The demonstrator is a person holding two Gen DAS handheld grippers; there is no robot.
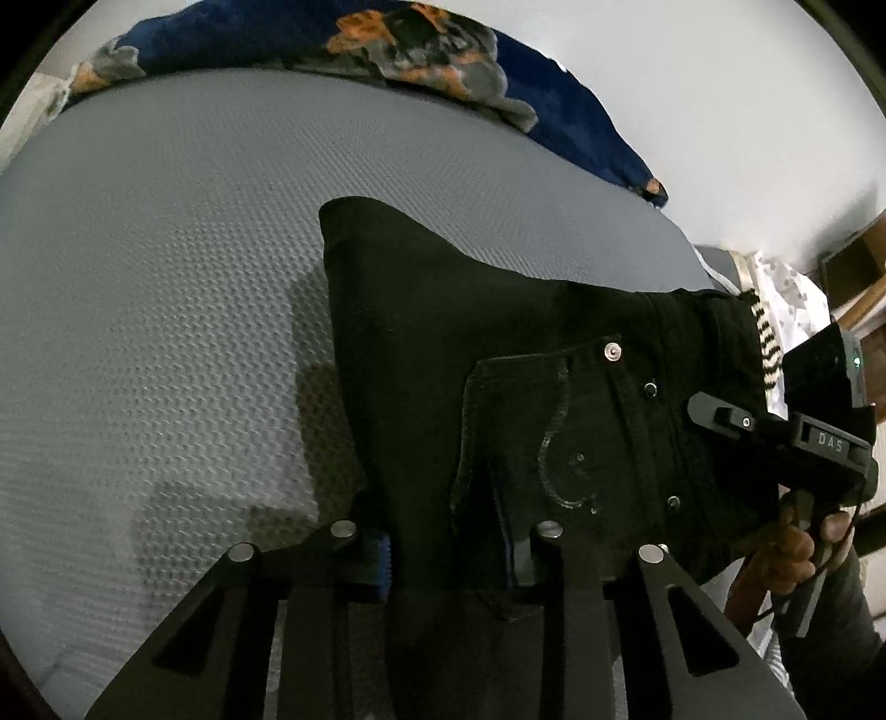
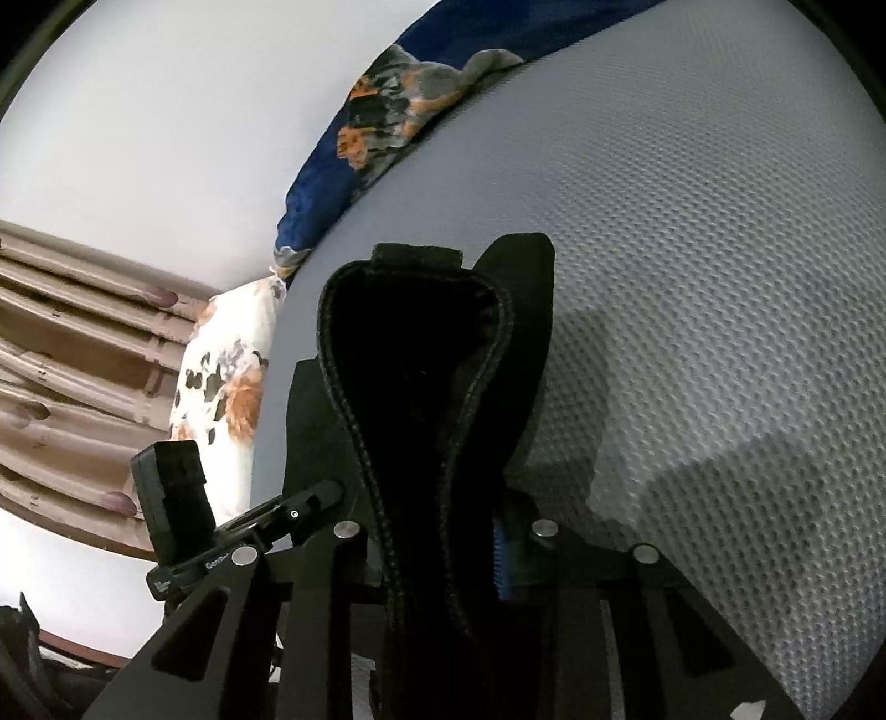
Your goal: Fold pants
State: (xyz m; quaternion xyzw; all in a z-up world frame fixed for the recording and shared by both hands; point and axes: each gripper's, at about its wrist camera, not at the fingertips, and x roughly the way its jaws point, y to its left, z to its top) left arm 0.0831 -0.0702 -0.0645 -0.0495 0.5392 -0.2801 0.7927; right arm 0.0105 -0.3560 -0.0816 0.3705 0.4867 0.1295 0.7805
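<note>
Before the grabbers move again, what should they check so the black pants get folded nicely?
1. Left gripper holds cloth: ok, the black pants pass between its fingers.
2. Right gripper holds cloth: ok, a stitched edge of the pants runs through it.
3. Both grip the same pair of pants: ok, the right gripper shows at the waistband in the left wrist view.
4. Pants lying flat: not ok, the cloth is bunched and raised between the grippers.
5. Room on the grey mattress to lay them: ok, bare surface lies beside the pants.
6. Flowery blanket out of the way: ok, it sits at the far edge.
</note>
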